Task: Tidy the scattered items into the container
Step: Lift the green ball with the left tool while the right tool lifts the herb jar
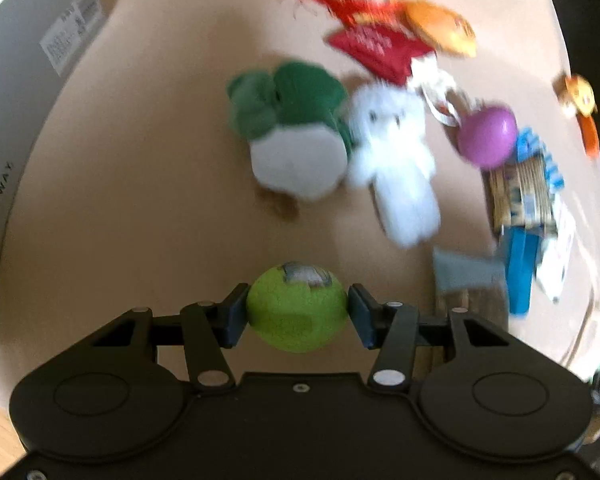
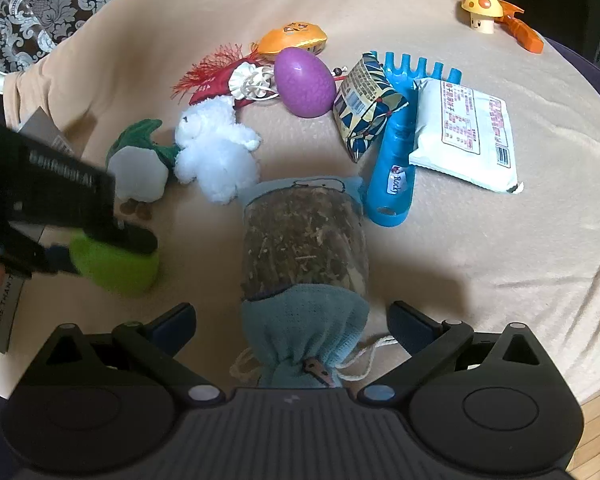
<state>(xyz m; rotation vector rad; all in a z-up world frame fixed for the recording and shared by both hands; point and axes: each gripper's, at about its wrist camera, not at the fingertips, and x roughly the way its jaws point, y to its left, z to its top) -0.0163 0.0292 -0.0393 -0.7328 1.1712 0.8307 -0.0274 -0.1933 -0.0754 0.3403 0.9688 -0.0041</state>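
Observation:
My left gripper [image 1: 297, 307] is shut on a lime-green ball [image 1: 292, 324]; both dark pads press its sides, just above the beige cloth. The same ball [image 2: 116, 268] shows at the left of the right wrist view, under the left gripper's black body. My right gripper [image 2: 294, 316] is open and straddles the tied end of a blue drawstring pouch [image 2: 304, 240] with a clear window of dried bits, its pads apart from it. A grey box [image 1: 28, 48] stands at the far left. The left wrist view is blurred.
Scattered beyond the ball: a green-and-white plush vegetable [image 1: 288, 128], a white plush animal [image 1: 392, 152], a purple egg [image 1: 486, 136], a red tasselled charm [image 1: 364, 40]. To the right lie a blue toy rake [image 2: 396, 140], a white packet [image 2: 468, 132], a patterned packet [image 2: 368, 104] and a mushroom toy [image 2: 482, 8].

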